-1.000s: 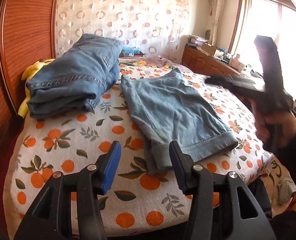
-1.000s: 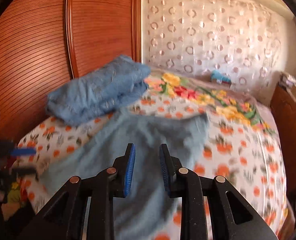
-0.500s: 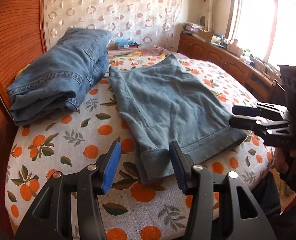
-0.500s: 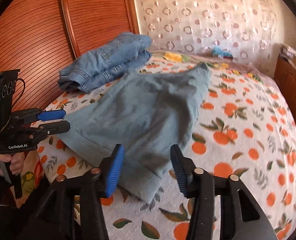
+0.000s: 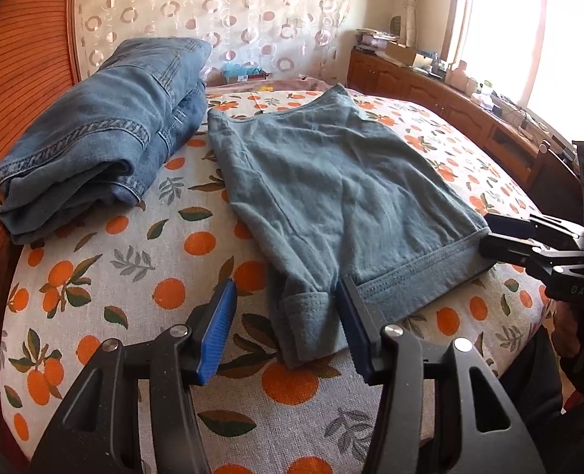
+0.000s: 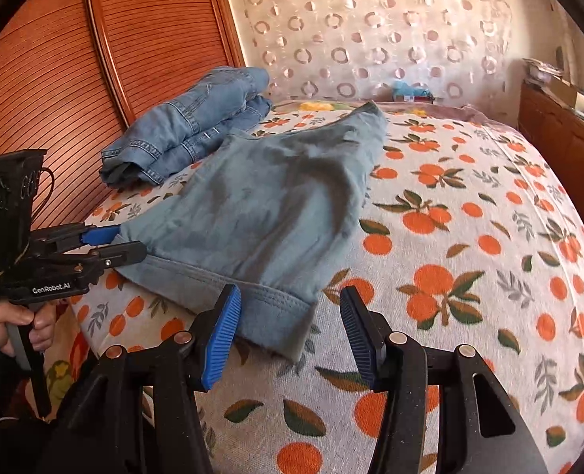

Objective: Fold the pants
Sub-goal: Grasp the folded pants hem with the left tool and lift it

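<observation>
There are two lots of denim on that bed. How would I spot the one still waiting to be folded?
Start at the bed with the orange-fruit cover. Against the wooden headboard sits a thick stack of folded darker jeans. Beside it, toward the middle, lie the pale grey-blue pants: spread flat in a single thin layer, cuffed hem at the near edge.

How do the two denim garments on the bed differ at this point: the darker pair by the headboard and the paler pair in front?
The darker blue jeans are folded into a thick stack; the paler grey-blue denim shorts lie spread in one flat layer. The jeans sit untouched by the wooden headboard; the shorts have a tool at each hem corner. Both rest on the orange-print bedspread.
</observation>
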Motion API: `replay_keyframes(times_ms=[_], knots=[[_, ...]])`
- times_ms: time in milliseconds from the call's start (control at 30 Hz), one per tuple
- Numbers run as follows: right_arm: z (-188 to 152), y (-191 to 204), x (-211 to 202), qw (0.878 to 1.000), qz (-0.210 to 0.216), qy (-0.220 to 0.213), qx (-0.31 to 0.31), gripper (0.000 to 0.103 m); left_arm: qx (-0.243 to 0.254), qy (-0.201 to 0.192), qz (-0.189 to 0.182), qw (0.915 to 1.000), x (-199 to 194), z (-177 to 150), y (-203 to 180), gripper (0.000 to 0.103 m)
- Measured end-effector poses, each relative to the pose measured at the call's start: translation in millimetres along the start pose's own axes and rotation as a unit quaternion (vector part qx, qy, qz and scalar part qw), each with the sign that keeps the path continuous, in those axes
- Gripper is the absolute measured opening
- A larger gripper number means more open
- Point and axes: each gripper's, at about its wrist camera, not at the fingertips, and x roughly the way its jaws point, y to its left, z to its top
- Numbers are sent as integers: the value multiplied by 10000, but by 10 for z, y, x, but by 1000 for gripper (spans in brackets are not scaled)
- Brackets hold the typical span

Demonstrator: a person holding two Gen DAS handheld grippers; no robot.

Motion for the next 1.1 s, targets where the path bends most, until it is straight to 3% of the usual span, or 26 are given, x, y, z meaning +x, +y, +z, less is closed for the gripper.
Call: replay_keyframes(times_ms=[100,333,500,600,733,867,1100], knots=[[-79,-33,8,9997,121,43,229,54,-45,-10,4,10000,-32,-36,-1,53],[-130,87,9,9999,-125,-35,-47,54,-123,32,-84,9999,-40,-86,-14,53],[-158,72,-15,9999,-100,-55,-38,54,-86,-6,-225,9997,-43,-92,-39,43],[-168,75,-4,10000,-55,-35,-47,53,-99,-40,-227,9997,-45,-99,-47,43],[-184,96,-12,10000,1,-18,-83,47,-100,-57,-215,9997,-42,-101,-91,40],[-197,97,-7,9998,-48,-61,-189,44,53,-218,-145,9996,-90,-105,-161,18],[-191,50,3,9996,23,-9,-284,21,-102,-221,-279,9993,-84,-98,-154,14]])
